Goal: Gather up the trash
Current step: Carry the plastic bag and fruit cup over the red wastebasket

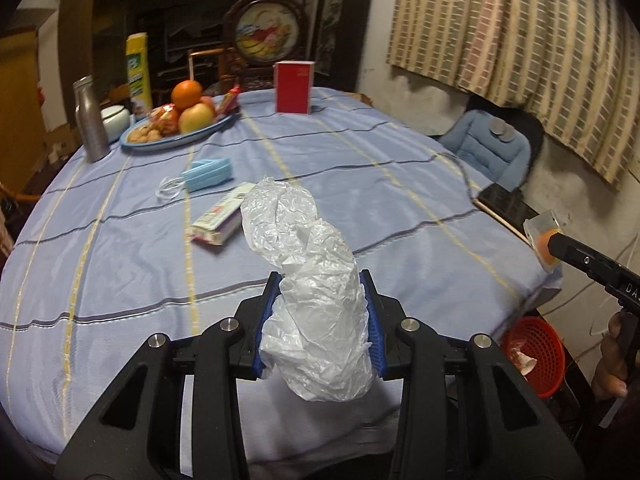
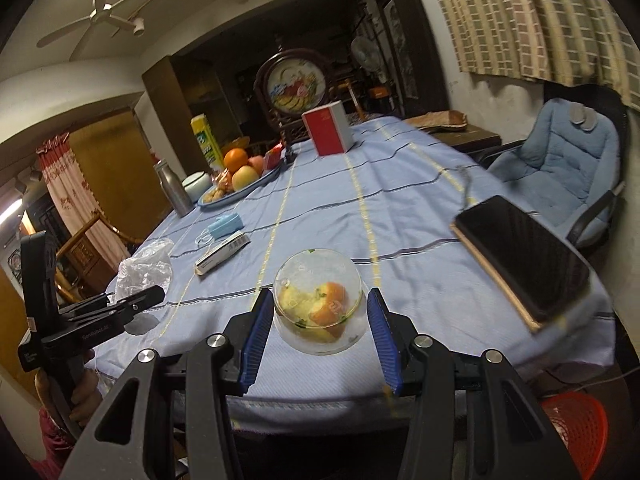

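My left gripper [image 1: 320,276] is shut on a crumpled clear plastic bag [image 1: 316,312], held above the near part of the blue-clothed table [image 1: 120,280]. In the right wrist view the same gripper [image 2: 138,300] and bag [image 2: 144,268] show at the left edge. My right gripper [image 2: 319,294] is shut on a clear plastic cup [image 2: 320,304] with orange and yellow food scraps, held over the table's near edge. The left wrist view shows this cup [image 1: 542,236] at the table's right edge. A blue face mask [image 1: 208,174] and a small flat carton [image 1: 220,220] lie on the cloth.
A red mesh basket [image 1: 536,352] with scraps stands on the floor at the table's right corner. A dark tablet [image 2: 524,256] lies at the right edge. A fruit plate [image 1: 180,136], metal bottle [image 1: 90,120] and red box [image 1: 294,88] stand at the far side; a blue-cushioned chair [image 2: 560,168] is right.
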`<state>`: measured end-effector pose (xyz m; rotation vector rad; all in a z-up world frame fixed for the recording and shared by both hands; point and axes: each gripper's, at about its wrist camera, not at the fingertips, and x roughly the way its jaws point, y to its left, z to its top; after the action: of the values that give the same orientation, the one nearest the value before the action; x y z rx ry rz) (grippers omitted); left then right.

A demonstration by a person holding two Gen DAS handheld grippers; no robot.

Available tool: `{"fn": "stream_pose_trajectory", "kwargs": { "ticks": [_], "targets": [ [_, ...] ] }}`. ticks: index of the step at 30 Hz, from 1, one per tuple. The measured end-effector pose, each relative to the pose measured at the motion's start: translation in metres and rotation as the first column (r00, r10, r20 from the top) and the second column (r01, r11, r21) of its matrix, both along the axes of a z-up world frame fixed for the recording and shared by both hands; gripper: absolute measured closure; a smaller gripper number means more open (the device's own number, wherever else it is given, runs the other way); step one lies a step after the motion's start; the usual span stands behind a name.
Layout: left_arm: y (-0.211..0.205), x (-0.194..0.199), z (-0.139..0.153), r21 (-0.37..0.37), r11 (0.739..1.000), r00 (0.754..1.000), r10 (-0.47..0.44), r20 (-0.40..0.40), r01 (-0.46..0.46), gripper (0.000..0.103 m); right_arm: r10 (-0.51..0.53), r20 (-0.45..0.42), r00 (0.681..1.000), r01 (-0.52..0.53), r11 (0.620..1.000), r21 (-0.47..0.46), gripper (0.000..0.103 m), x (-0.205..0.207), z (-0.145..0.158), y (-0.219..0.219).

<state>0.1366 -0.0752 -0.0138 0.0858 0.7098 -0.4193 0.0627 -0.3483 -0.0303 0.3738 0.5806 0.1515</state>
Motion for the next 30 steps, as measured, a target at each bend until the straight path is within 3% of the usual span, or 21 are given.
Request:
{"fn": "stream_pose_trajectory", "kwargs": {
  "ticks": [8,15,22,26,30],
  "targets": [
    [-0.050,-0.027,0.010,0.014,0.994,0.993,-0.113,0.031,0.112,0.064,-0.096,0.034,0.995,0.095,0.995,0.007,0.055,-0.051,0.000,-0.044],
    [-0.112,-0.052,0.011,0.020,0.965,0.965,-0.262,0.030,0.261,0.064,-0.228,0.005,0.974,0.228,0.974,0.010,0.055,-0.099,-0.022,-0.099],
    [-0.179,-0.065,-0.005,0.037,0.917,0.918,-0.397,-0.013,0.397,0.064,-0.355,-0.138,0.925,0.360,0.933,0.014,0.055,-0.128,-0.079,-0.158],
    [-0.215,-0.073,-0.018,0.055,0.882,0.884,-0.466,-0.043,0.468,0.064,-0.419,-0.266,0.868,0.416,0.907,-0.073,0.055,-0.133,-0.125,-0.175],
    [-0.253,-0.082,-0.034,0.078,0.835,0.839,-0.539,-0.082,0.544,0.064,-0.417,-0.367,0.832,0.447,0.895,-0.004,0.038,-0.145,-0.164,-0.196]
  ]
}}
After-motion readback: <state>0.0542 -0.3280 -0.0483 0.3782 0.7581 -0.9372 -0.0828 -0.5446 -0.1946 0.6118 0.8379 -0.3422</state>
